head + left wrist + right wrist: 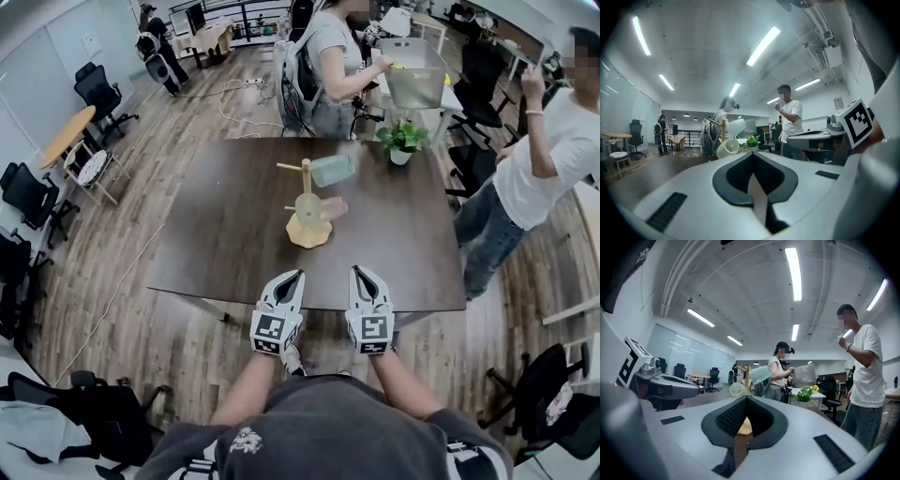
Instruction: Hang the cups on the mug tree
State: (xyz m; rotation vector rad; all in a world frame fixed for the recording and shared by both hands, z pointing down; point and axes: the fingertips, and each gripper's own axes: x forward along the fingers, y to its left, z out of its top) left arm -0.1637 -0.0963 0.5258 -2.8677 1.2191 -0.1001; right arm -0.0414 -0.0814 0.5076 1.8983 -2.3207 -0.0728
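Left hand-held gripper [291, 277] and right hand-held gripper [362, 274], both clenched empty, at 6 o'clock from mug tree [307, 234] bearing cups [332, 170].

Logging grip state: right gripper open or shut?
Shut: the right gripper jaws meet at the tips, nothing between them.

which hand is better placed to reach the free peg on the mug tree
Left, probably: the free peg sticks out left of the mug tree, nearly straight ahead of the left tool. The right tool faces the side where cups hang.
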